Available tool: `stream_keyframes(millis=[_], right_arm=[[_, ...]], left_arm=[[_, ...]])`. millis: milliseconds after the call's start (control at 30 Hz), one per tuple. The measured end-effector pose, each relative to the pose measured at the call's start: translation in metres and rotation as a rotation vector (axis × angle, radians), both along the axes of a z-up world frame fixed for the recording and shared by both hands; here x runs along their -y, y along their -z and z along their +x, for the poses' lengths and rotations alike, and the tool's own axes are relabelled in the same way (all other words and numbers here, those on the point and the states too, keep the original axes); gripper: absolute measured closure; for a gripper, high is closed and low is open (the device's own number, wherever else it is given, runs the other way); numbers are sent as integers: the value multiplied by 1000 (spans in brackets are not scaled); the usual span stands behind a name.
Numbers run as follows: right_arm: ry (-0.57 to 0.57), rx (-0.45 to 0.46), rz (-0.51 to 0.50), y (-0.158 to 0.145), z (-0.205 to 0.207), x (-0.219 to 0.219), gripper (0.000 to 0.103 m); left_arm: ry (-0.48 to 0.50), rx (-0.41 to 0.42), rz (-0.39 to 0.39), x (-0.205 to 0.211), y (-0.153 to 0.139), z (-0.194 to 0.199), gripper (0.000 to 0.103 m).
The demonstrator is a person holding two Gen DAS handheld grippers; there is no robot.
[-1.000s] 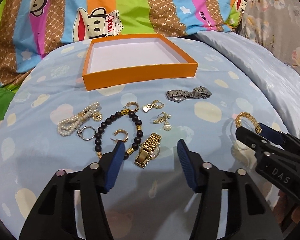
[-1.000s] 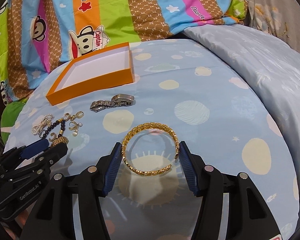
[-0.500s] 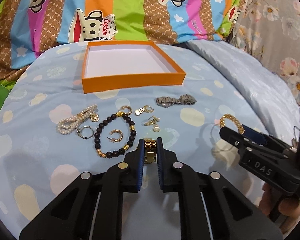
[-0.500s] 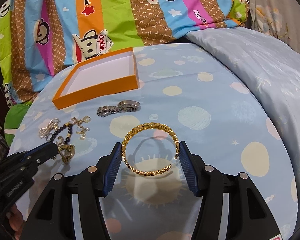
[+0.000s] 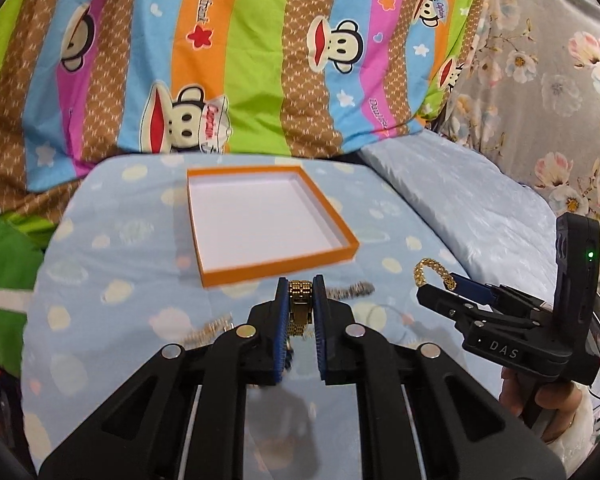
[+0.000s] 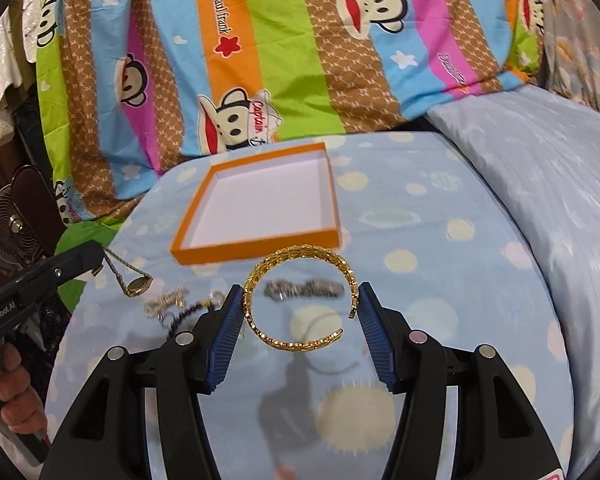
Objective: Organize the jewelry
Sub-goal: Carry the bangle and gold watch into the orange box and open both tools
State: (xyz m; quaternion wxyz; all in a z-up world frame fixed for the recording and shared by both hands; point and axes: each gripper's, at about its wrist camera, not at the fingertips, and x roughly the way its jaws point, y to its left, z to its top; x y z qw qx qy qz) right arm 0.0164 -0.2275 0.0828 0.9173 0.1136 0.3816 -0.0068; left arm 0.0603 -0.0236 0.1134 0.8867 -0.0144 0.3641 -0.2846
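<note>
Both claws loaded — tray rim ahead (bed open).

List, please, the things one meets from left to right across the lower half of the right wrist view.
Left gripper → gold watch hanging from it → pearl strand on the sheet → gold bangle held in the right gripper.
</note>
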Motion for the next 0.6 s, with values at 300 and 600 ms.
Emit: stream_keyframes(millis=[300,600], right_arm=[[-77,-13,-10,1,102,-2,47],[-116,-111,-17,46,197,-3,47]], left_arm=[[4,-41,25,30,14,94,92],[-27,-205,67,41,76,197,92]])
